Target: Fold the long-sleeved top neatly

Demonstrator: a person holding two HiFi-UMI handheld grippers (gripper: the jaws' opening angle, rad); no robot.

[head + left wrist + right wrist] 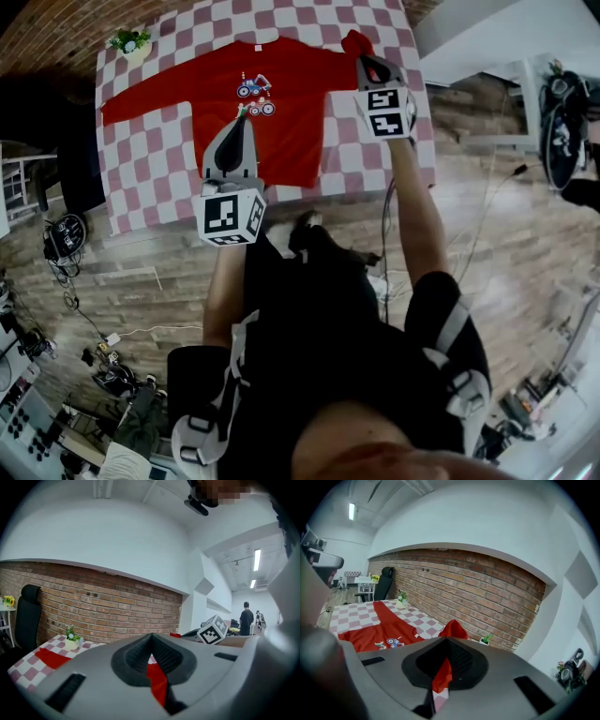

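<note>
Grey left tongs (242, 117) are closed, pinching red cloth of the red long-sleeved top (281, 131) just at 7 o'clock of its middle. Further off, at its 2 o'clock, the right tongs (368, 64) clamp the bunched sleeve. The top lies spread on the red-and-white checked tabletop (150, 159).

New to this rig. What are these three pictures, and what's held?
No robot: a person holds a two-jaw gripper in each hand. The head view looks down from the person's head; the two gripper views ride on the grippers, looking along their jaws. A red long-sleeved top lies spread on a checked table, a small potted plant at one corner. The right gripper is shut on the top's sleeve end, raised above the table. The left gripper is shut above the top; whether it pinches cloth I cannot tell.
</note>
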